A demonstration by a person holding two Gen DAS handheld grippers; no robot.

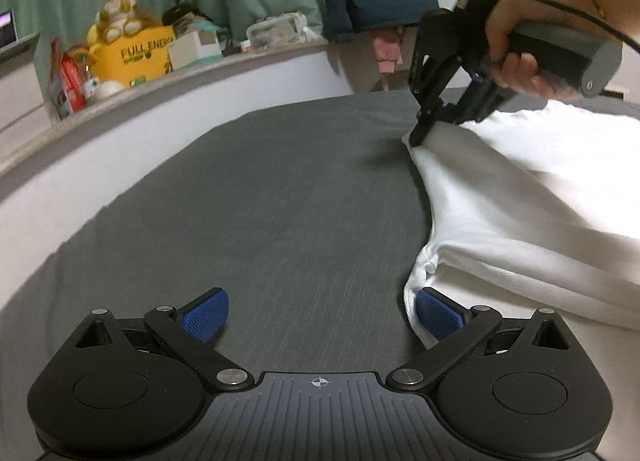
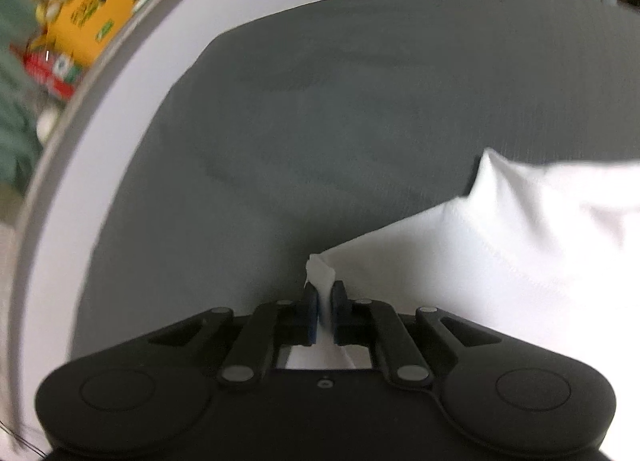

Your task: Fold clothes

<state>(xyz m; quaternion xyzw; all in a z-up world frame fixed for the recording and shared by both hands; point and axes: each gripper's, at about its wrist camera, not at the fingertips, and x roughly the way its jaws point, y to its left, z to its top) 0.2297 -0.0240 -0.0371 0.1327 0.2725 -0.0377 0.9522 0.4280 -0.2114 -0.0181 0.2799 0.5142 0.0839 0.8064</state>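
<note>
Nearest to the left wrist camera is the left gripper (image 1: 322, 311), its blue pads (image 1: 206, 315) spread wide and holding nothing; the right pad lies just against the near edge of the shirt (image 1: 520, 197), the left one over bare sheet.

Largest in the scene is the bed (image 1: 260, 197) with its grey sheet, which fills the middle of both views. On its right side lies the white shirt, bunched in soft folds, with one edge running from near to far. Beyond the bed on the left, a ledge (image 1: 168, 81) carries boxes and a plush toy.

At the far corner of the shirt, the right gripper (image 2: 325, 301) is clenched on a small pinch of white cloth, which stands up between its fingers. A hand (image 1: 532, 45) holds its handle.

The shirt looks light, limp and thin. I judge it will sag and slide, and it will not keep a shape when lifted by one point. A small pinch like this could slip out, so a deeper bite along the hemmed edge seems safer. The near corner, just beside the left gripper, seems the natural second place to hold it.
</note>
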